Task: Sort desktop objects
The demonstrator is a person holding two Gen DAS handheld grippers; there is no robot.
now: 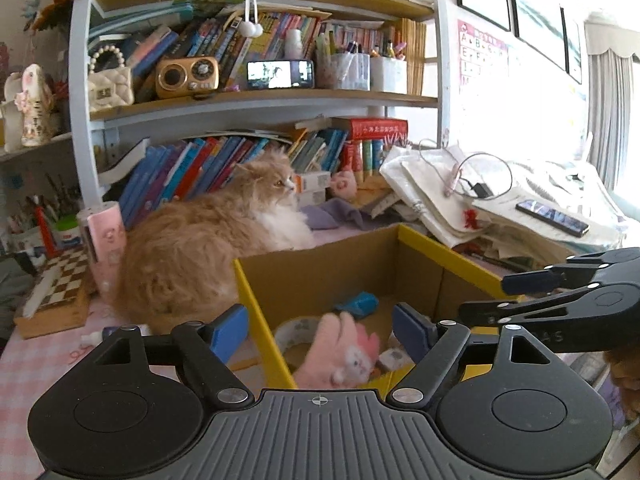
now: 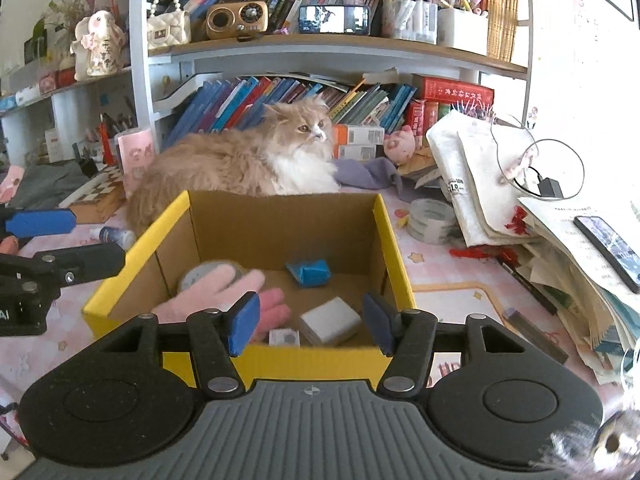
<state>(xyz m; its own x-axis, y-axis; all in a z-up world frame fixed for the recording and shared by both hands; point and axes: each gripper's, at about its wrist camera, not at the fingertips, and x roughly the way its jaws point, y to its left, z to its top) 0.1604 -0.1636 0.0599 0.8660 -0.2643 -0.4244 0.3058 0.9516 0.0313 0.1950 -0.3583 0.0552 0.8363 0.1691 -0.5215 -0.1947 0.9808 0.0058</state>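
Yellow-rimmed box (image 2: 390,236) — grippers (image 2: 308,326) agape.

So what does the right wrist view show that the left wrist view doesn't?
Only the right wrist view shows the tape roll on the desk right of the yellow box, plus a white block and a small square packet inside the box.

Only the left wrist view shows the checkered board's top clearly.

Both show the cat behind the box, the pink glove and blue packet inside it, and both the left gripper and right gripper open and empty.
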